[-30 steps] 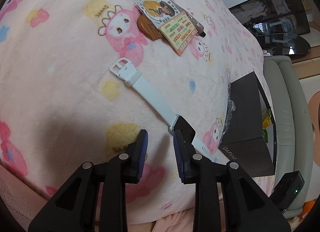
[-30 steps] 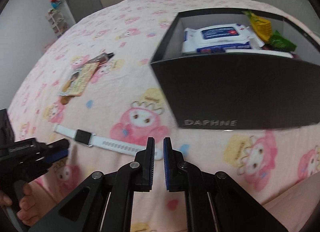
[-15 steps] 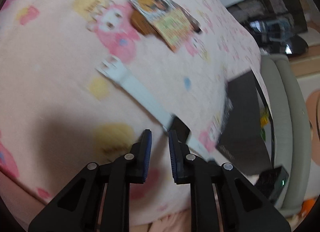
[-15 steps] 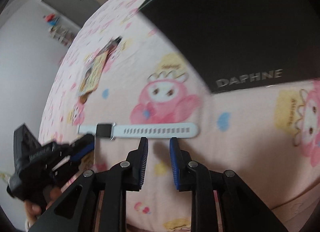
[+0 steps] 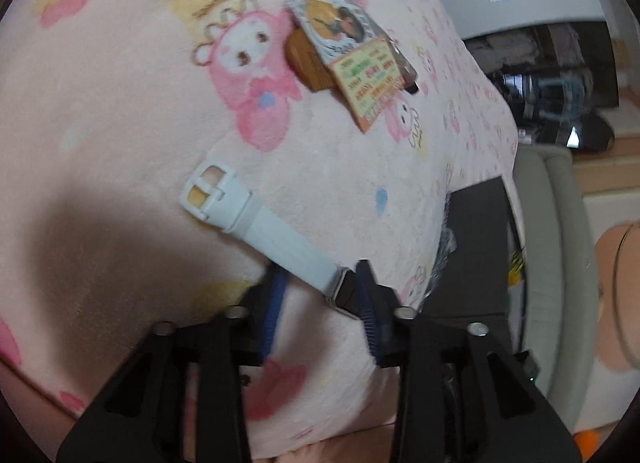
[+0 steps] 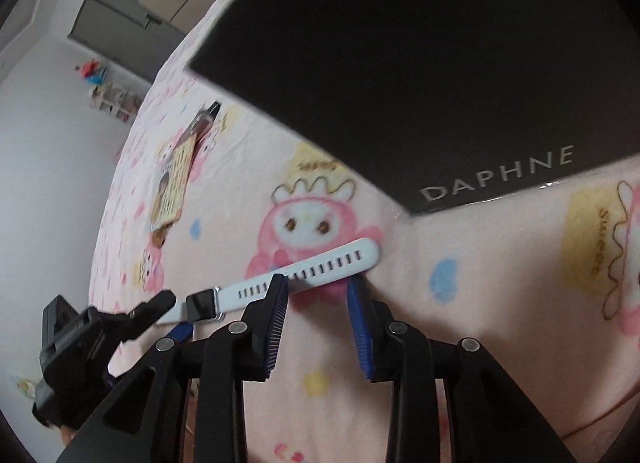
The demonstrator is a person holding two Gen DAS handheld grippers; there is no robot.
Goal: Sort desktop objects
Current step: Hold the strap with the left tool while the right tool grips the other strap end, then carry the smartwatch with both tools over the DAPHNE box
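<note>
Down toward the watch (image 6: 320,268) came the right gripper (image 6: 317,283), rolling as it sank, so that the black box (image 6: 400,83) filled the top of its view. We saw that its jaws had just been opening; they stood partly open astride the holed strap, neither pad pressing on it. The left gripper (image 5: 320,273) had barely shifted. We saw its jaws wider apart than a moment before, with the watch case between them, against the right-hand pad and clear of the other. The watch lay stretched out on the pink blanket (image 5: 120,83) just in front of the box, well apart from the card packet (image 5: 360,75).
</note>
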